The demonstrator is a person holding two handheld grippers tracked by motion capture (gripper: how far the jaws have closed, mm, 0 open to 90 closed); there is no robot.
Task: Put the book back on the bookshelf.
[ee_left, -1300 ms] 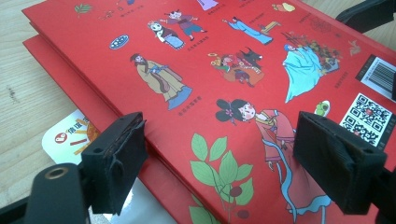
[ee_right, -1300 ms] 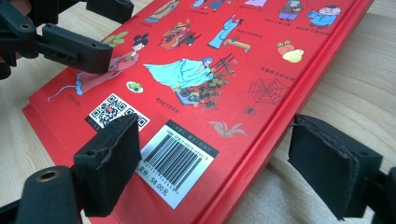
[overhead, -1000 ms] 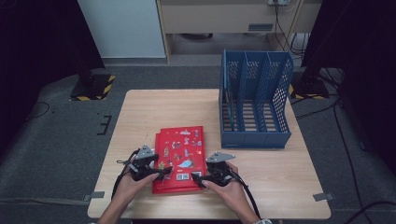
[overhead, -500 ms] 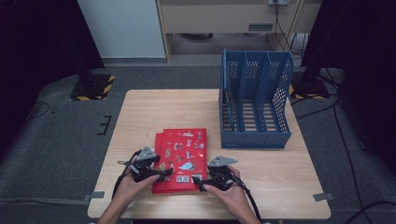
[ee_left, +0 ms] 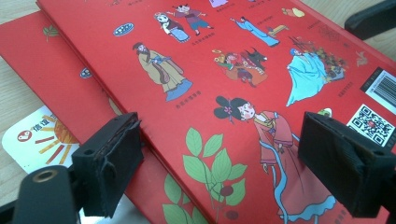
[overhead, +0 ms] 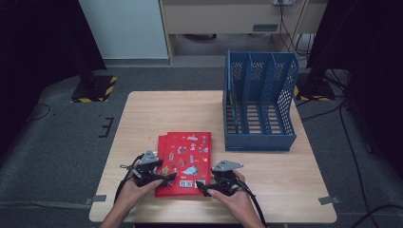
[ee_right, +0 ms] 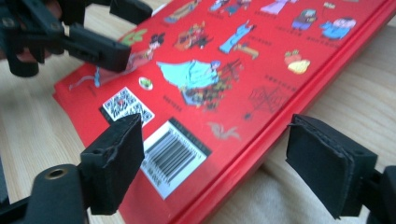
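Wooden worktop (overhead: 142,118) w/ red books (overhead: 187,159) stacked flat near front edge, blue file rack (overhead: 259,107) behind. Left gripper (overhead: 164,179) fingers just widened, straddling top cover's corner, no grip. Right gripper (overhead: 202,187) fingers wide, straddling book's edge, unpressed.

A blue perforated file rack (overhead: 259,107) with three upright slots stands on the worktop's (overhead: 157,109) far right area. Grey carpet (overhead: 62,142) surrounds the worktop.
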